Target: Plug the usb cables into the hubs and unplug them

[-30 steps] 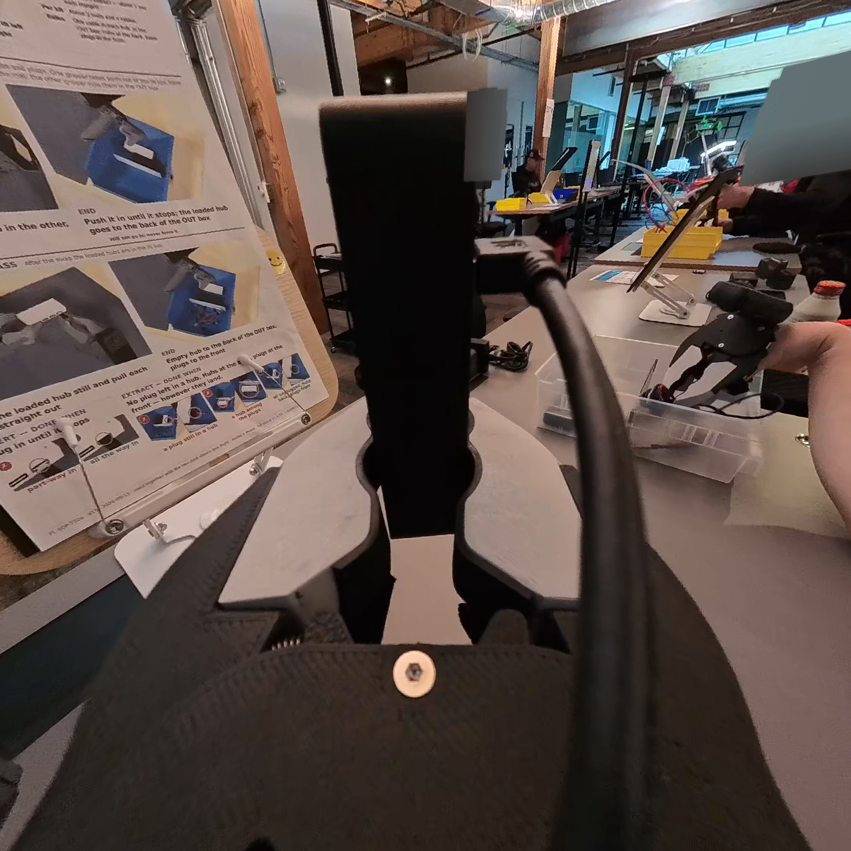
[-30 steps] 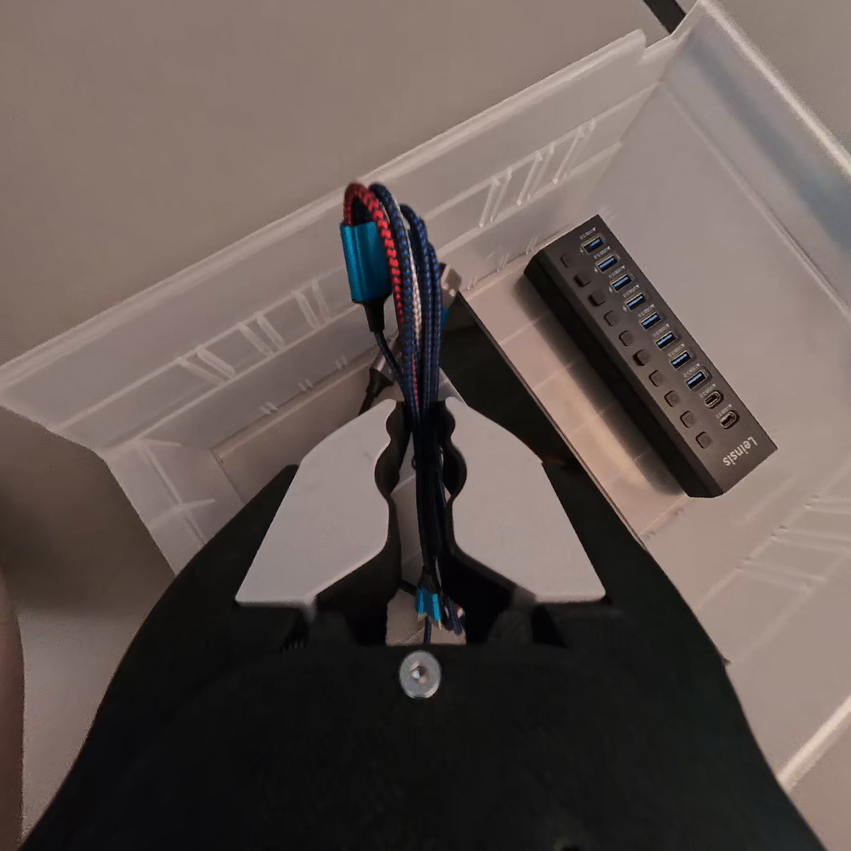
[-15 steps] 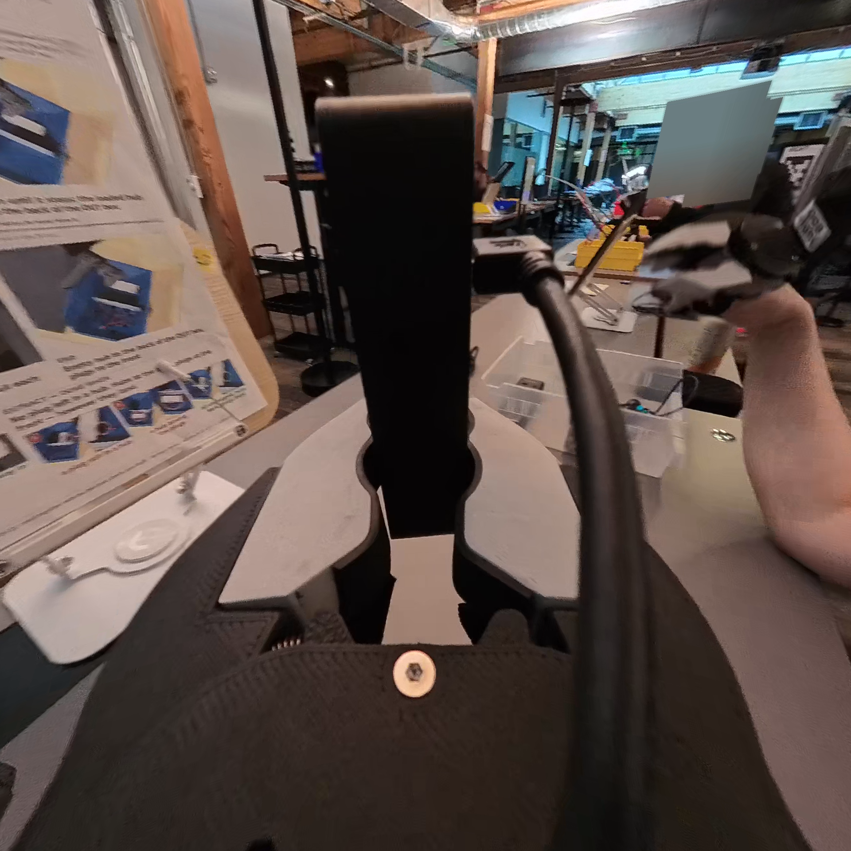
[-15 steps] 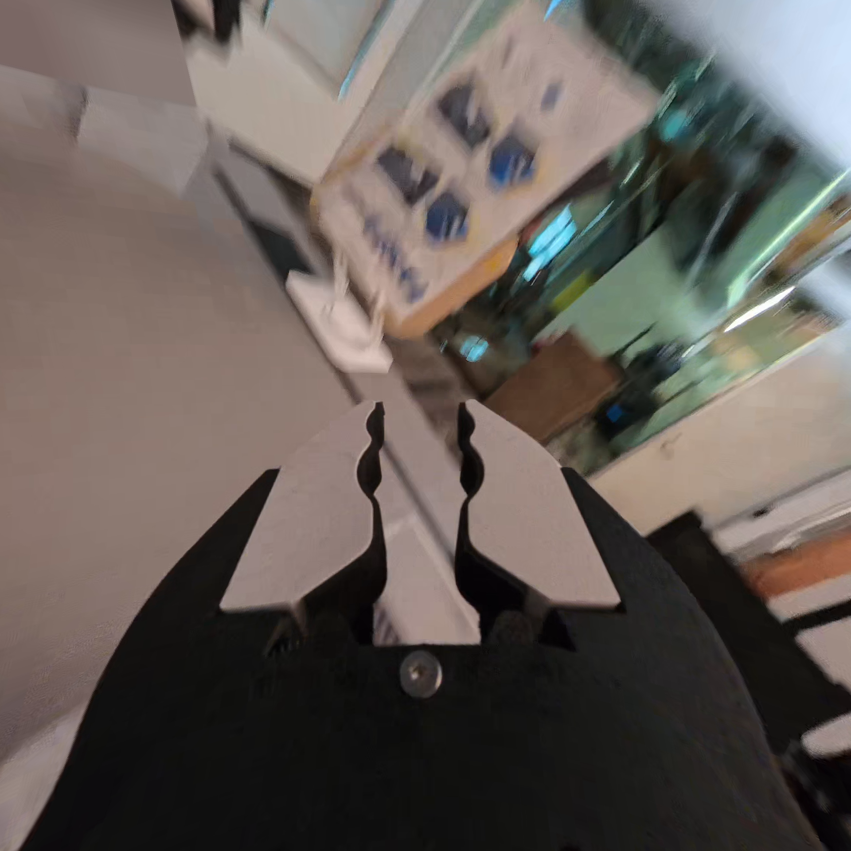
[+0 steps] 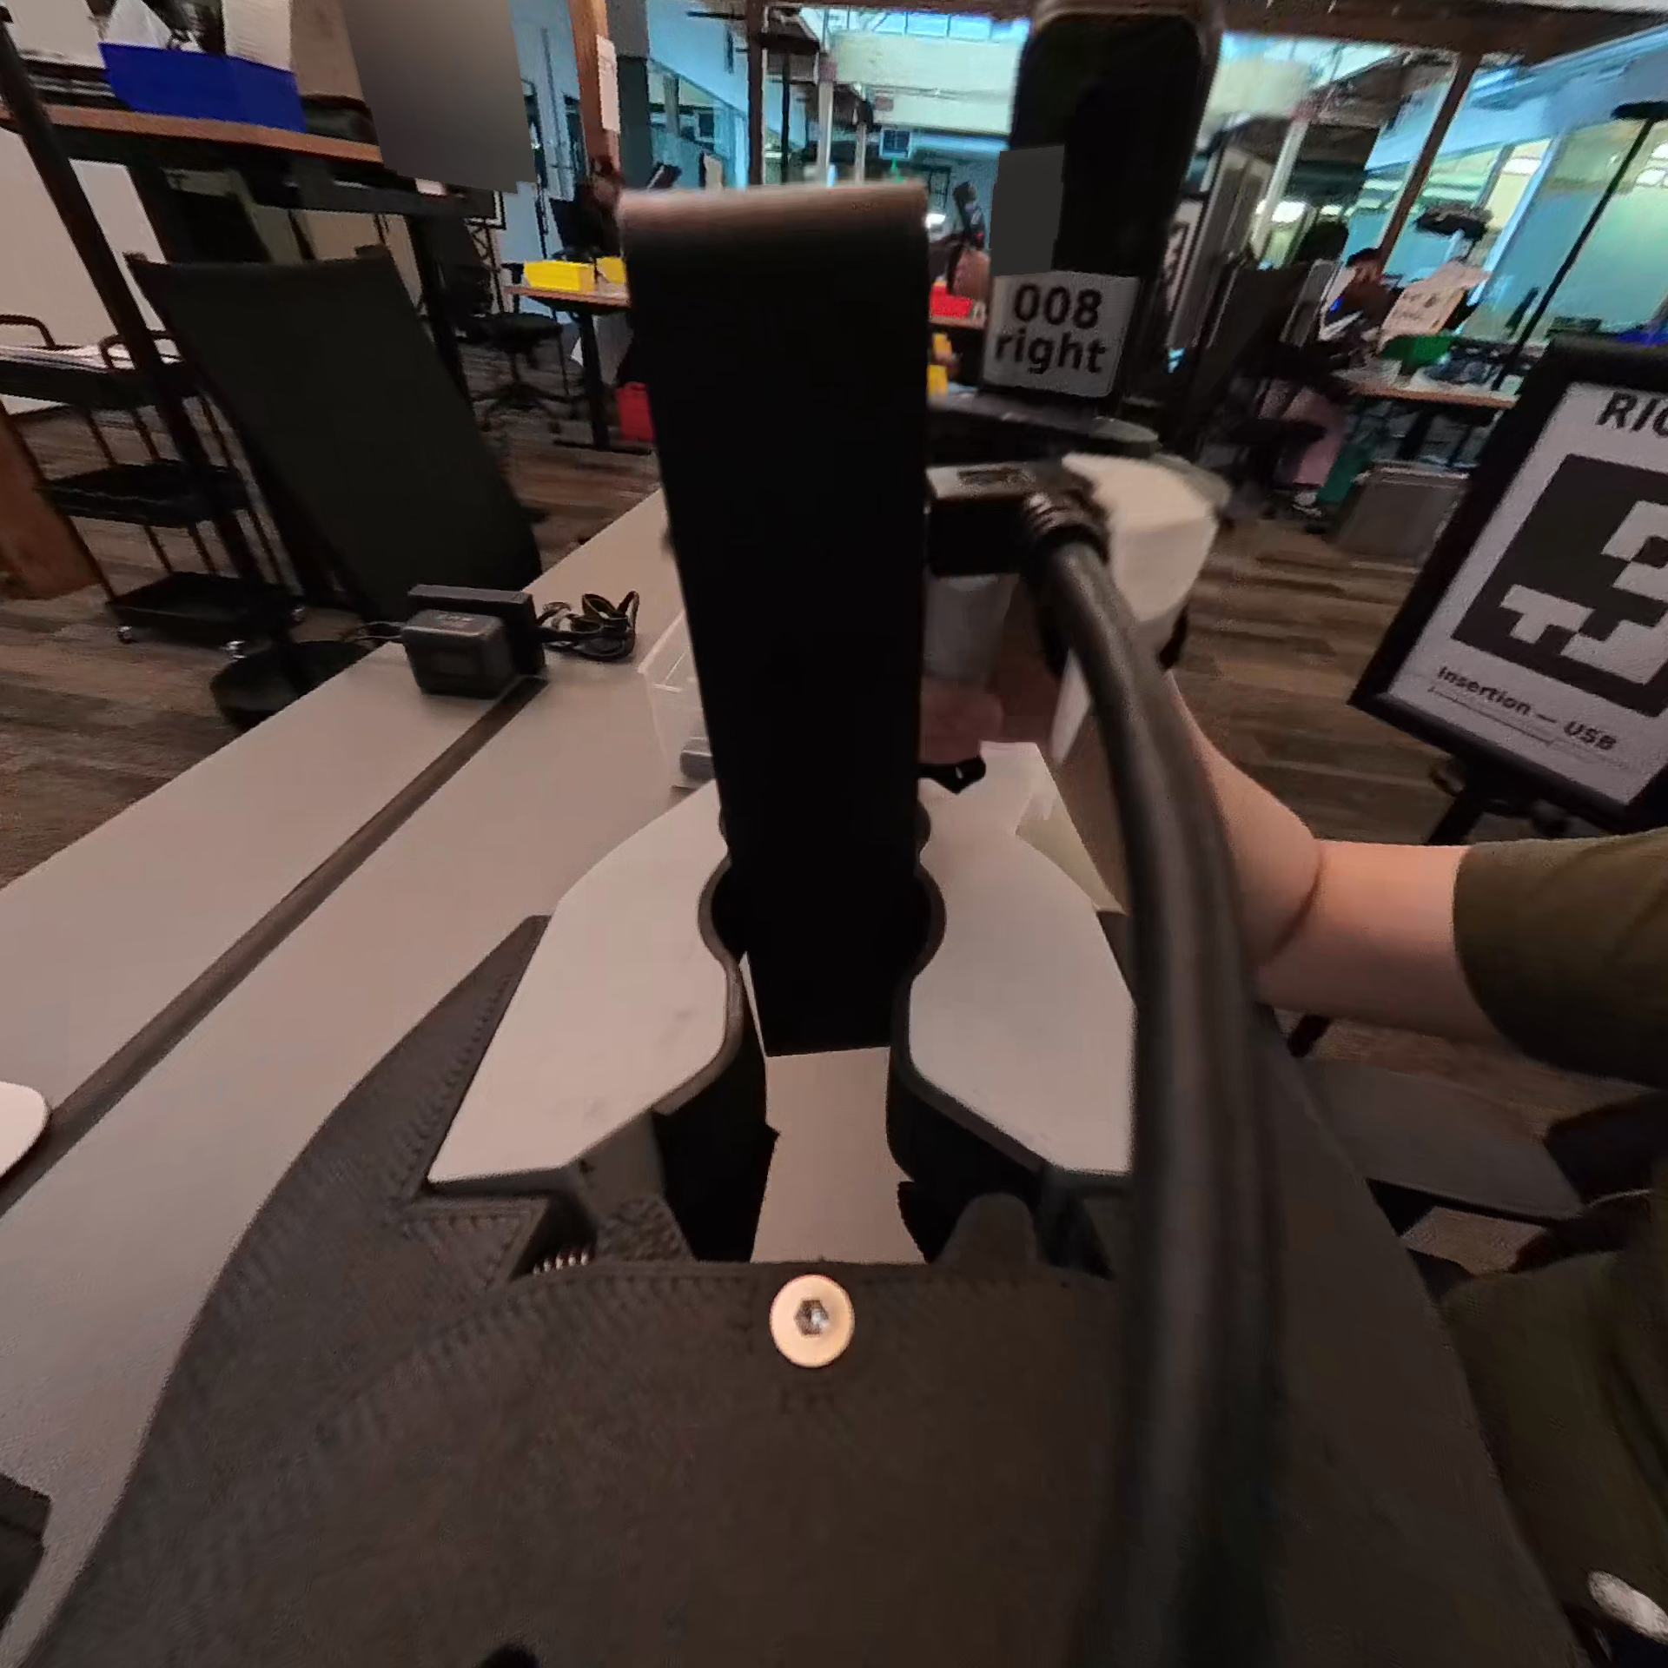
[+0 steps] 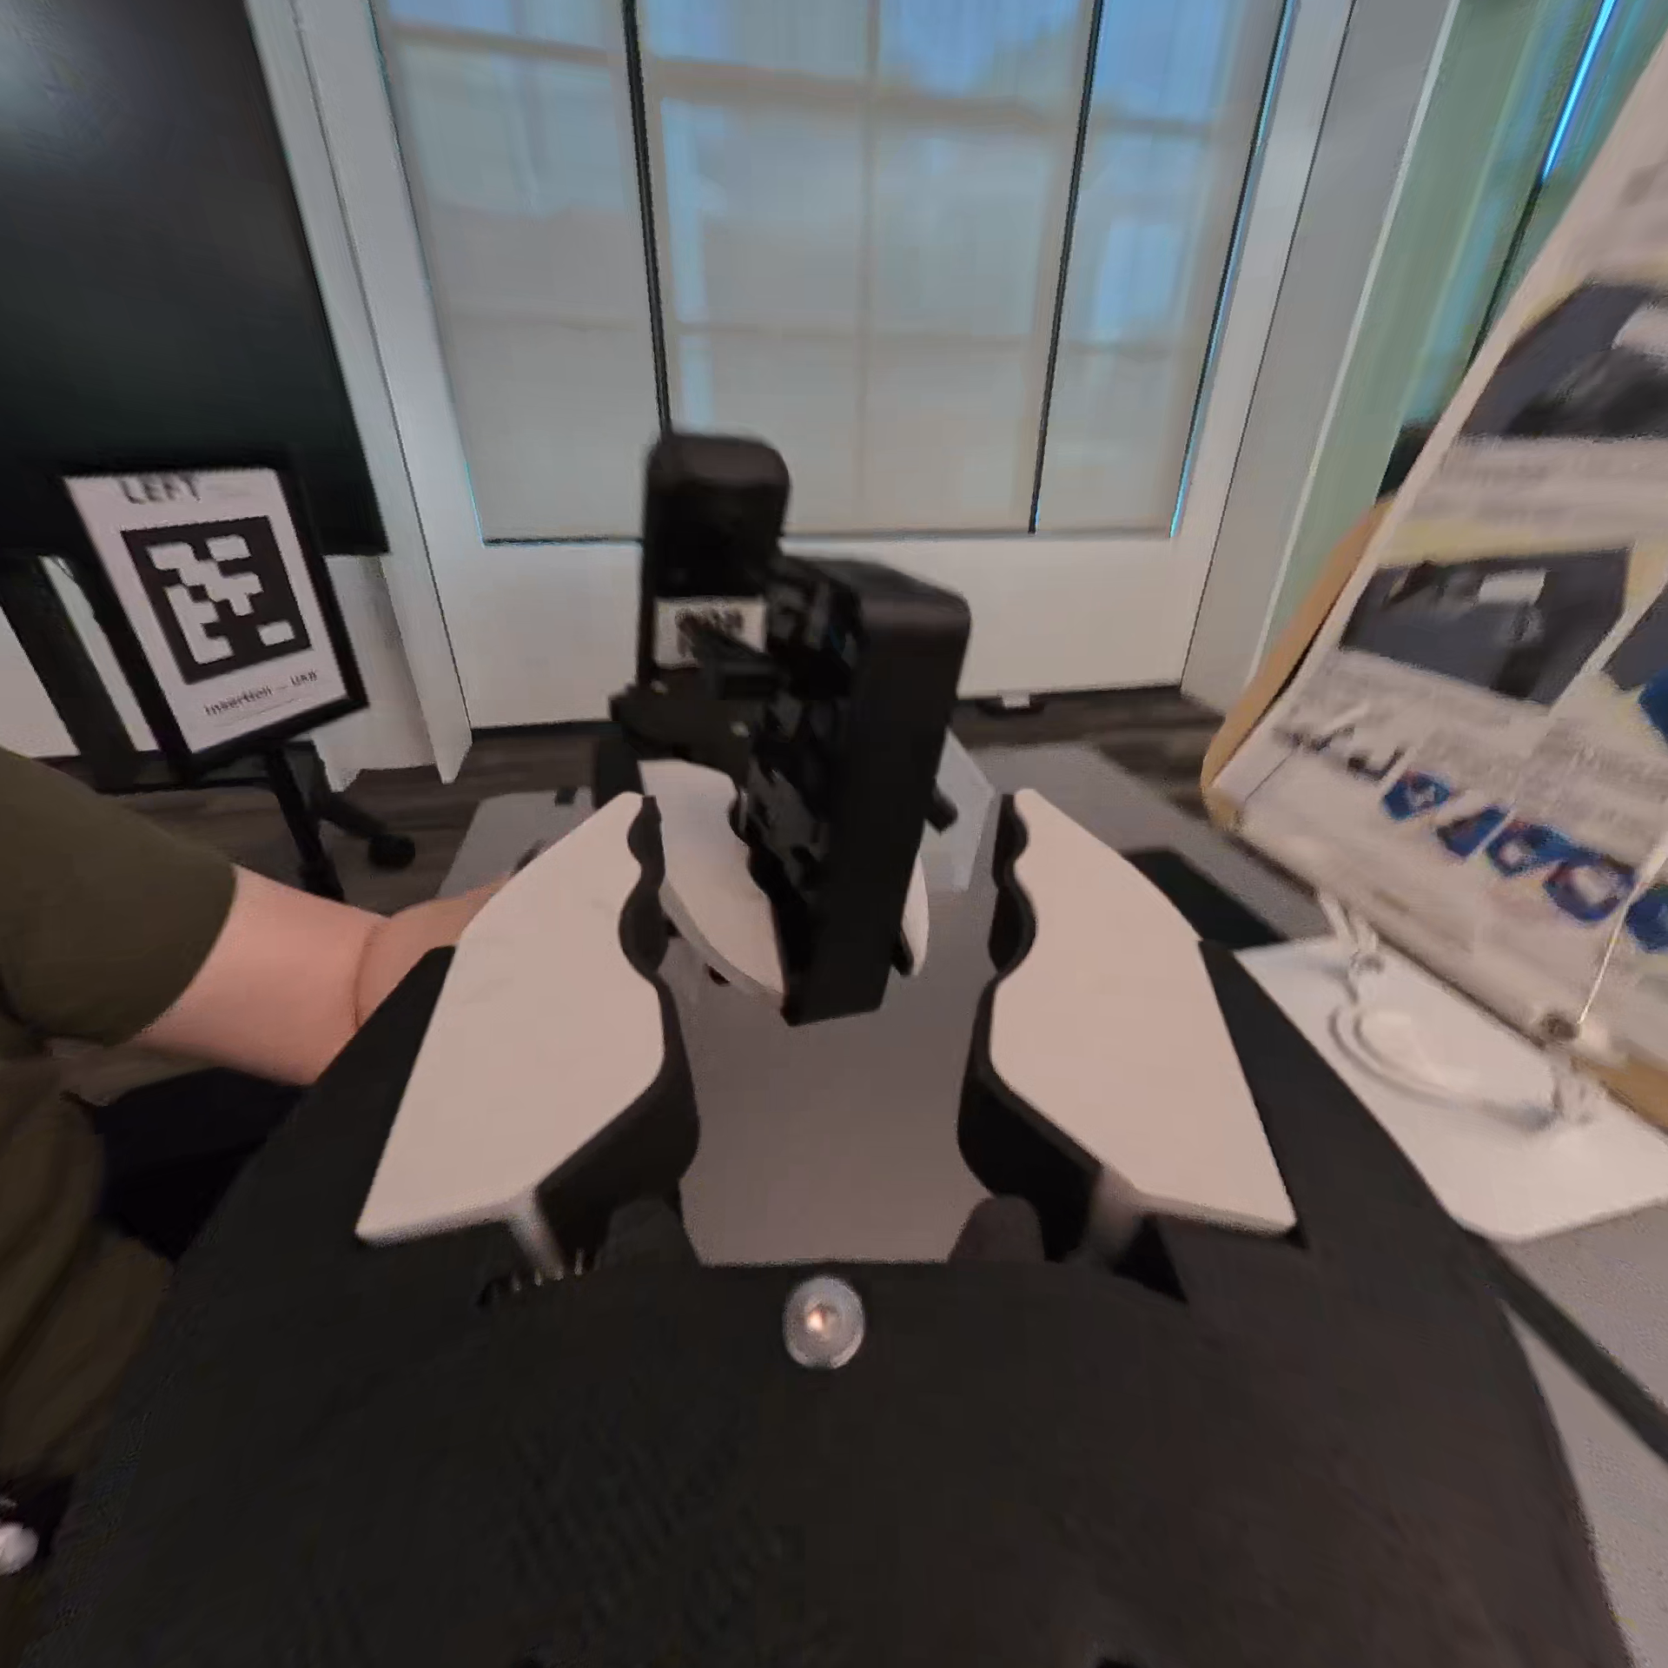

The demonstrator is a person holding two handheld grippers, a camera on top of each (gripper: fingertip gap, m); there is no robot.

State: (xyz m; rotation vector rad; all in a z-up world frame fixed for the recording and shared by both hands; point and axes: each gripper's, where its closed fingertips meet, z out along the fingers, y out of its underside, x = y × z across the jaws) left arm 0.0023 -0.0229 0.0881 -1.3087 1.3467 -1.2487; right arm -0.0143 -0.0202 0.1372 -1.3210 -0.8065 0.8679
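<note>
My left gripper is shut on a black USB hub and holds it upright above the grey table. A thick black cable is plugged into the hub's right side near the top and hangs down toward me. My right gripper is open wide and empty, level with the hub and facing its port side. Part of it shows in the left wrist view, just behind the hub and the cable plug. No other USB cable is in view.
A clear bin lies behind the hub, mostly hidden. A black power adapter sits on the far table edge. A marker sign on a stand is at the right. An instruction board with a white base stands nearby. A person's forearm reaches in. The tips of one gripper are about 5 centimetres away from the tips of the other.
My right gripper let go of the braided cable bundle over the bin, rose, swung to face the hub and opened wide. My left gripper turned to the right with the hub.
</note>
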